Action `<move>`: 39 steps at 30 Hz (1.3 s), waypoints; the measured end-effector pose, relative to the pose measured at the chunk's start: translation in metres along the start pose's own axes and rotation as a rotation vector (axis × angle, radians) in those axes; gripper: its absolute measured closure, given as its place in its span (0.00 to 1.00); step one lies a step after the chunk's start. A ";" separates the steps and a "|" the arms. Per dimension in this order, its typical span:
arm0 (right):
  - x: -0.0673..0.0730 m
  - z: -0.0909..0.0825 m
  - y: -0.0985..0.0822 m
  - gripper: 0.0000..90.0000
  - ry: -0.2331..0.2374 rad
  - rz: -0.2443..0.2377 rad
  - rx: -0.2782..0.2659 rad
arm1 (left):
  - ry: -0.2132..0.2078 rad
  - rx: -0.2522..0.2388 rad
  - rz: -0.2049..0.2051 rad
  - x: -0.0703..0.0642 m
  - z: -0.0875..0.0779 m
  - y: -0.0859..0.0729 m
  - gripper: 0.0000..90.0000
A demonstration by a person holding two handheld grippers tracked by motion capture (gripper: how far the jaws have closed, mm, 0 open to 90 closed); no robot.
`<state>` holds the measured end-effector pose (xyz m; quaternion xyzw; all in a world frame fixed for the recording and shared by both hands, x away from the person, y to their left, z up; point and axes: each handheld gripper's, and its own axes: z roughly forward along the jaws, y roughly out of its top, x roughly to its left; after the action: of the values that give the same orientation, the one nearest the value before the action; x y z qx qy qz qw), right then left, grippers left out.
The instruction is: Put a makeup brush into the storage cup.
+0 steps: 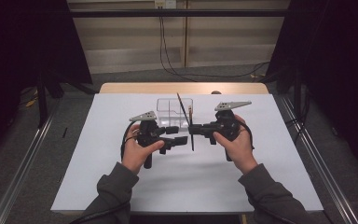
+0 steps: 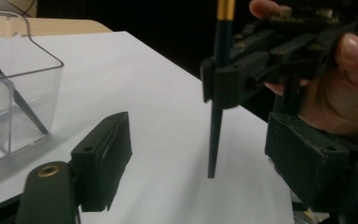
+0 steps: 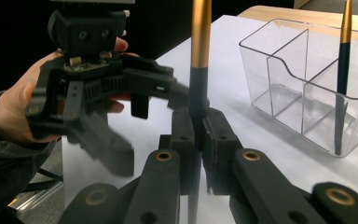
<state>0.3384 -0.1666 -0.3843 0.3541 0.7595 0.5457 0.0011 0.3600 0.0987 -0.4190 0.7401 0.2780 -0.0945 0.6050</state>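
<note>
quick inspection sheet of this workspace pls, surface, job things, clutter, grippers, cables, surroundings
surface: white table top, wood edge at the far side.
job's things: dark brush with gold band, upright; clear divided holder with another brush leaning inside.
clutter: nothing seen.
grippers: right gripper shut on the dark brush with gold band; left gripper open beside it, nothing between its fingers.
cables: black cable on the floor behind the table; one trails from each gripper.
surroundings: dark curtains at both sides, pale wall panels behind.
</note>
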 end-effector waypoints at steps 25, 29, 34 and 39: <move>0.004 0.009 -0.002 0.93 0.036 -0.020 0.024 | 0.041 -0.114 -0.001 -0.006 0.004 0.024 0.27; 0.005 0.010 -0.002 0.93 0.043 -0.021 0.027 | 0.031 -0.108 0.018 -0.006 0.005 0.025 0.36; 0.004 0.011 -0.003 0.93 0.044 -0.022 0.029 | 0.029 -0.101 0.023 -0.005 0.007 0.025 0.46; 0.003 0.011 -0.004 0.93 0.049 -0.022 0.032 | 0.013 -0.111 0.034 -0.003 0.009 0.026 0.52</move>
<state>0.3381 -0.1562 -0.3909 0.3320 0.7718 0.5421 -0.0171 0.3728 0.0868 -0.3982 0.7108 0.2740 -0.0637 0.6447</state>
